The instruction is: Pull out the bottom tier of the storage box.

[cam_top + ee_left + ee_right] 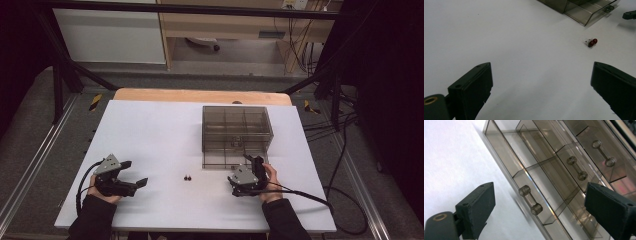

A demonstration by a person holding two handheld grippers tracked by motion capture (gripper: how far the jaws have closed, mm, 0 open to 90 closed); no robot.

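Note:
A smoky clear drawer box (237, 125) stands right of the table's middle, its bottom drawer (223, 162) drawn out toward me. My right gripper (254, 160) sits at that drawer's front right corner. In the right gripper view its jaws (540, 197) stand wide apart, with the drawer's clear bar handle (530, 200) between them and untouched. Two small dark red beads (188, 177) lie on the white table (165, 135) left of the drawer. My left gripper (136, 173) rests at the front left, open and empty (541, 77), pointing toward the beads (592, 42).
Two more drawer handles (577, 168) show higher on the box front. The table's wooden far edge (200, 95) runs behind the box. A black cable (310, 197) trails from my right gripper off the table's right side, and dark frame posts flank the table.

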